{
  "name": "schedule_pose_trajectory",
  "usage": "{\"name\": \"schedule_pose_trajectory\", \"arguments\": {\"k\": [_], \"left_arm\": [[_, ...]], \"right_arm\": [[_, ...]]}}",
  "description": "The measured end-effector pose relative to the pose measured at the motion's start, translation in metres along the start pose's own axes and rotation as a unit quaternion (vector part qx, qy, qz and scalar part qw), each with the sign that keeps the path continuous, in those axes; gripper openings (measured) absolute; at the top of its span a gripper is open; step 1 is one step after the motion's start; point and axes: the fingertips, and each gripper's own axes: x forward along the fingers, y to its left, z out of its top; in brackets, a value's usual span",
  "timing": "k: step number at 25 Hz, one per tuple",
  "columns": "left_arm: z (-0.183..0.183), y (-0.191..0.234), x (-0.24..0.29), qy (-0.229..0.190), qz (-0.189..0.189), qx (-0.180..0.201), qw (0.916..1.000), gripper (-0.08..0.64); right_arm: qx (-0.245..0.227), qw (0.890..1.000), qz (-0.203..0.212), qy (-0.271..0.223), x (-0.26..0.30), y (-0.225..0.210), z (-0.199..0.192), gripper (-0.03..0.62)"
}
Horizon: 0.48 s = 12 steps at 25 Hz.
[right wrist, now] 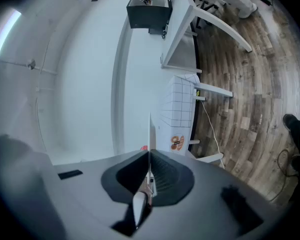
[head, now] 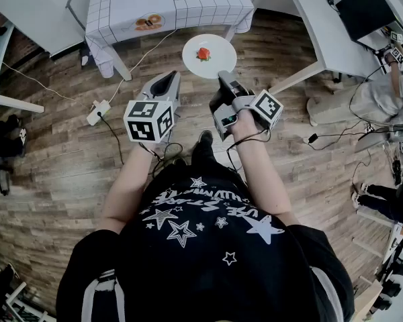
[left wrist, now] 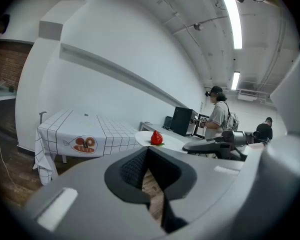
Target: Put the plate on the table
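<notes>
Left gripper (head: 169,80) closed on nothing, idle. Plate (head: 218,62) with strawberry (head: 203,54) hangs above the floor, short of the table (head: 188,2), rim pinched in right gripper (head: 224,78). We judge this the carry; next calls for level travel forward, then lowering.

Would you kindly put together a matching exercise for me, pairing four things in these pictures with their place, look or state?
Things:
1. plate
2. strawberry
3. left hand-held gripper
4. tablecloth

Descriptions:
A. white with a grid of lines
B. holds nothing
C. gripped at its rim by the right hand-held gripper
D. sits on the plate

Pairs: 1-C; 2-D; 3-B; 4-A
</notes>
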Motion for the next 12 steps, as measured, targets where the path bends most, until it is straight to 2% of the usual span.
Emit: {"name": "schedule_pose_trajectory", "arguments": {"k": [12], "left_arm": [[-0.002, 0.009, -0.018, -0.001, 0.005, -0.004, 1.0, 0.009]], "right_arm": [[-0.007, 1.0, 0.001, -0.004, -0.004, 0.003, -0.009, 0.02]]}}
